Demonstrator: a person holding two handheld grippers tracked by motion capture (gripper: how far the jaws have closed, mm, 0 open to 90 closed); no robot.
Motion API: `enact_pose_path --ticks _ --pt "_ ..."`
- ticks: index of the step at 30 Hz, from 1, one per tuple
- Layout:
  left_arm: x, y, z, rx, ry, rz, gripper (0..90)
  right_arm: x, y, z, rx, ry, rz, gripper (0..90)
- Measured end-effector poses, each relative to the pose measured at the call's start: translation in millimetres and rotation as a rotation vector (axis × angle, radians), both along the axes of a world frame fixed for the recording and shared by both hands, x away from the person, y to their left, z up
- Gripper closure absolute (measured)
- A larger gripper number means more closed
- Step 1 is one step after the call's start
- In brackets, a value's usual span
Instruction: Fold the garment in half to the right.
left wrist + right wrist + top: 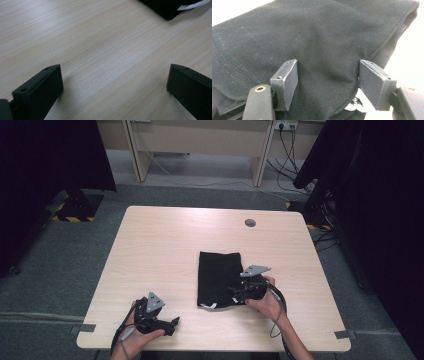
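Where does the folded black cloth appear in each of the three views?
High view: black cloth lies right of centre on the table, at the right gripper.
Left gripper view: its corner at the top right.
Right gripper view: cloth between the jaws.
Shared landmark: the pale wooden table.

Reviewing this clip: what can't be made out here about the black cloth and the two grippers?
- Black cloth: what garment it is stays unclear; folded in the high view, cut off by the edges in the right gripper view.
- White tag: too small to read in the high view, cut off at the top of the left gripper view.
- Right gripper: whether its pads press the cloth; fabric bulges between the jaws and hides contact.
- Left gripper: body out of frame.
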State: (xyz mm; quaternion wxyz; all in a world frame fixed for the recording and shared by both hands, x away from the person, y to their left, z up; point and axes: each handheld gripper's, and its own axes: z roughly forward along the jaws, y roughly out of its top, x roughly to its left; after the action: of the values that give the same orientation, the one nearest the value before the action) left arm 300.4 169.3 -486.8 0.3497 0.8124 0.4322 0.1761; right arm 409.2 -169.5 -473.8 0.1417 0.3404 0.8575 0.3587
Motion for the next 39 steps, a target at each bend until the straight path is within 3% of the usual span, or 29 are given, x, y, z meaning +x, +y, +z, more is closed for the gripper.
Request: enact_pose_path --ticks 7,10,16,39 --pt "0.0 0.0 0.0 0.000 0.000 0.000 0.0 2.2 0.1 0.2 0.013 0.001 0.002 33.5" --pt "0.0 0.0 0.0 -0.001 0.000 0.000 0.0 1.4 -2.8 3.9 0.047 0.015 -0.017 29.6" --pt "0.0 0.0 0.0 -0.001 0.000 0.001 0.0 -4.8 -7.6 11.1 0.083 -0.004 -0.047 20.0" --pt "0.0 0.1 0.0 -0.001 0.000 0.002 0.0 -32.6 -38.6 24.1 0.113 -0.036 -0.085 18.5"
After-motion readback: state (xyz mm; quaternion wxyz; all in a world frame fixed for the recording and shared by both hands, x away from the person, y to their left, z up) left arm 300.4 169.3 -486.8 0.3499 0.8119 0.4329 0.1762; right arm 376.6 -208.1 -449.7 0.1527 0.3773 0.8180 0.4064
